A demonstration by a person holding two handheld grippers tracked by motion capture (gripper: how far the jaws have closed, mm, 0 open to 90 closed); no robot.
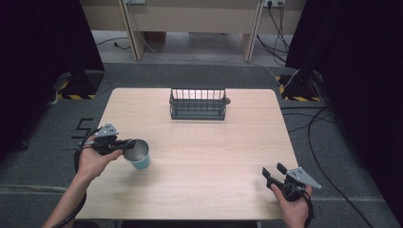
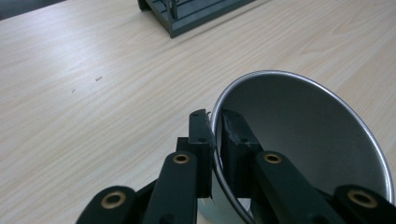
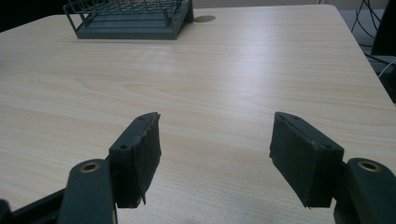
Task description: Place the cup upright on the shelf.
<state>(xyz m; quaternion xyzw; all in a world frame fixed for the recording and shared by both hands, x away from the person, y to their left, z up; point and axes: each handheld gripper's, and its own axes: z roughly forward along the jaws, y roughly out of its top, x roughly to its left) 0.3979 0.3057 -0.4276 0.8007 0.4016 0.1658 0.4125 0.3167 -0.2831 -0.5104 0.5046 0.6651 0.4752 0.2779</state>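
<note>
The right gripper [image 1: 275, 175] waits at the near right corner, jaws apart, nothing between them. The left gripper [image 1: 127, 143] is clamped on the rim of the teal cup [image 1: 139, 155], tilted, mouth toward its hand. The wire rack [image 1: 197, 103] lies at 1 o'clock from the cup, nearer the left hand

Black "5" on floor [image 1: 84, 128]

cup [image 2: 303, 140]: brushed matt metal inside, teal outside; table [image 1: 214, 156]: pale smooth wood grain; rack [image 1: 197, 103]: dark wire; left gripper [image 2: 215, 140]: matt black plastic, pads rough
</note>
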